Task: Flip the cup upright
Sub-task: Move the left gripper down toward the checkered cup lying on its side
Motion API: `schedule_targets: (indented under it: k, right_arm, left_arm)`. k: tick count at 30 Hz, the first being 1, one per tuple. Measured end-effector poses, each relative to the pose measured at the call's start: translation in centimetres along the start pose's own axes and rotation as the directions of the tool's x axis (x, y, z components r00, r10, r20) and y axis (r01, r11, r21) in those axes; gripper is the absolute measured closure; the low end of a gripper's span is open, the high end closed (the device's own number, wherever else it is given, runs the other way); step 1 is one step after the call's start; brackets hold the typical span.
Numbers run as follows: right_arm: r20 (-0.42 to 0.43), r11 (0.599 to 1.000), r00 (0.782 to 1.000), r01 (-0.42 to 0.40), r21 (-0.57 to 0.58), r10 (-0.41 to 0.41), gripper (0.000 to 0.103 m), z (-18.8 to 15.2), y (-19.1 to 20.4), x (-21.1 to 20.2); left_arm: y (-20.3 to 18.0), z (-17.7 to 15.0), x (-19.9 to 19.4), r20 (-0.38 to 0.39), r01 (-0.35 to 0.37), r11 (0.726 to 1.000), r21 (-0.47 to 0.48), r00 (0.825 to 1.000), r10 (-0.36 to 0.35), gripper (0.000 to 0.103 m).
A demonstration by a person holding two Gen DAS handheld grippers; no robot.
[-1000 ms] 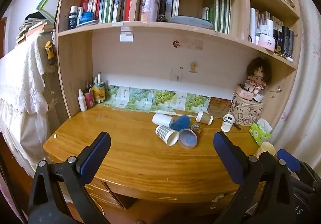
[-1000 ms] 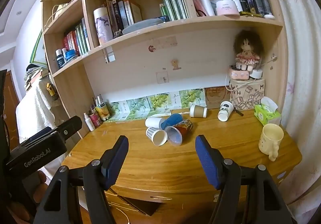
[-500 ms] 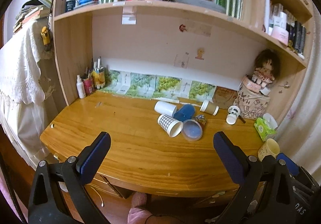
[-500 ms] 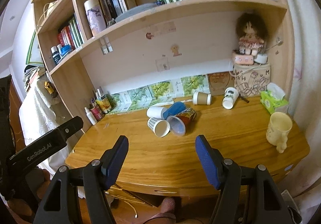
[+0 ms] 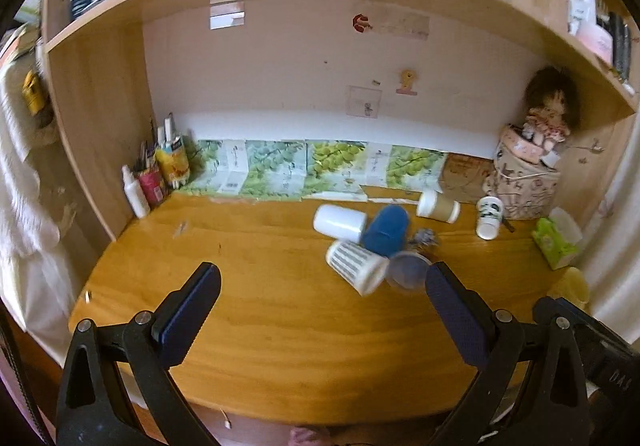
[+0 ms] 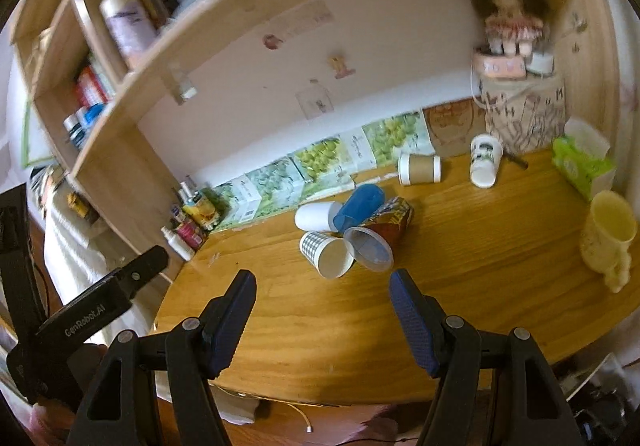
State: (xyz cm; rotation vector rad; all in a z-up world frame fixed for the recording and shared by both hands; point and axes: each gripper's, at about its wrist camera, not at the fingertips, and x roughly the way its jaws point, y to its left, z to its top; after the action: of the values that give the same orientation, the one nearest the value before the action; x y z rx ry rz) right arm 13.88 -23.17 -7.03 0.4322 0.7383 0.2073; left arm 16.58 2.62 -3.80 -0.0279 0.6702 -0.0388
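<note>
Several cups lie on their sides in a cluster on the wooden desk (image 6: 460,286): a checked cup (image 6: 326,254) (image 5: 356,266), a plain white cup (image 6: 316,216) (image 5: 340,222), a blue cup (image 6: 360,206) (image 5: 386,232) and a clear-rimmed patterned cup (image 6: 380,234) (image 5: 408,268). A brown cup (image 6: 420,169) (image 5: 438,208) and a white panda cup (image 6: 485,160) (image 5: 489,216) lie further back. My left gripper (image 5: 322,306) and right gripper (image 6: 322,306) are open, empty, above the desk's front part, short of the cluster.
A yellow mug (image 6: 610,238) stands upright at the right edge, a green tissue pack (image 6: 582,162) behind it. A patterned box with a doll (image 6: 520,114) fills the back right corner. Bottles and a pen holder (image 5: 160,174) stand at the back left. Shelves hang overhead.
Both grippers have moved forward and lower toward the desk; the cups look larger and nearer. The right view has tilted. Both stay open. No cup has moved.
</note>
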Motion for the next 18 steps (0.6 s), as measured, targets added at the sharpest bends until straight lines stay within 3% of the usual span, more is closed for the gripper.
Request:
schedule_targets:
  k: [6, 11, 15, 18]
  right_arm:
    - [-0.050, 0.990, 0.999, -0.005, 0.138, 0.012, 0.033, 2.3, -1.2, 5.0]
    - [-0.096, 0.967, 0.995, -0.005, 0.255, 0.030, 0.033, 3.5, -2.4, 9.1]
    - [-0.117, 0.954, 0.993, 0.026, 0.300, 0.010, 0.033, 4.3, -2.6, 11.7]
    - [-0.131, 0.947, 0.991, 0.046, 0.318, -0.004, 0.033, 4.7, -2.7, 13.1]
  left_arm:
    - [1.3, 3.2, 4.6, -0.007, 0.005, 0.994, 0.112, 1.000, -0.004, 0.001]
    - [1.1, 4.8, 8.4, -0.006, -0.004, 0.965, 0.262, 1.000, 0.005, 0.001]
    - [0.5, 5.4, 11.7, -0.063, 0.060, 0.919, 0.389, 0.997, -0.039, 0.001]
    - [-0.2, 5.5, 13.8, -0.099, 0.105, 0.864, 0.492, 0.993, -0.064, 0.001]
